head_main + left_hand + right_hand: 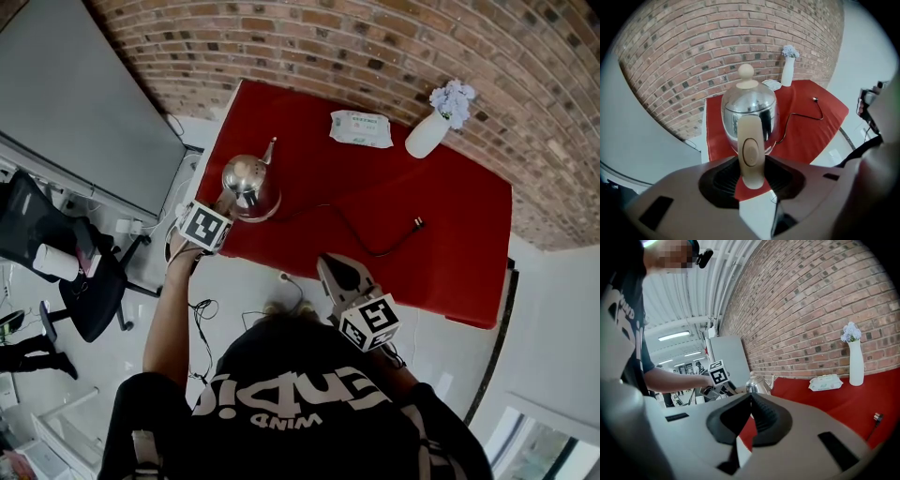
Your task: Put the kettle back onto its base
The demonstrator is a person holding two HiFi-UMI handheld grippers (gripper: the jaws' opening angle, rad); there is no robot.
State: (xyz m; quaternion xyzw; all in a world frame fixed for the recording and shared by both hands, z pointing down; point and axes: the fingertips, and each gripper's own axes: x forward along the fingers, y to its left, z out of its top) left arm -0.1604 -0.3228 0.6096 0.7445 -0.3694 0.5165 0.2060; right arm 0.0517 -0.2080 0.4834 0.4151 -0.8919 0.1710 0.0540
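The steel kettle (251, 186) stands upright near the left edge of the red table (450, 253). Its spout points toward the brick wall. A black cord (352, 230) runs out from under it to a loose plug (417, 223); the base itself is hidden beneath it. My left gripper (228, 202) points steeply down at the kettle's near side. In the left gripper view the cream handle (751, 150) stands between the open jaws of my left gripper (751, 174), with gaps on both sides. My right gripper (331, 266) hovers off the table's front edge, shut and empty (751, 397).
A pack of wipes (361, 128) and a white vase with flowers (428, 134) sit at the back of the table by the brick wall. A black office chair (84, 281) and a grey panel (75, 103) stand to the left, beyond the table.
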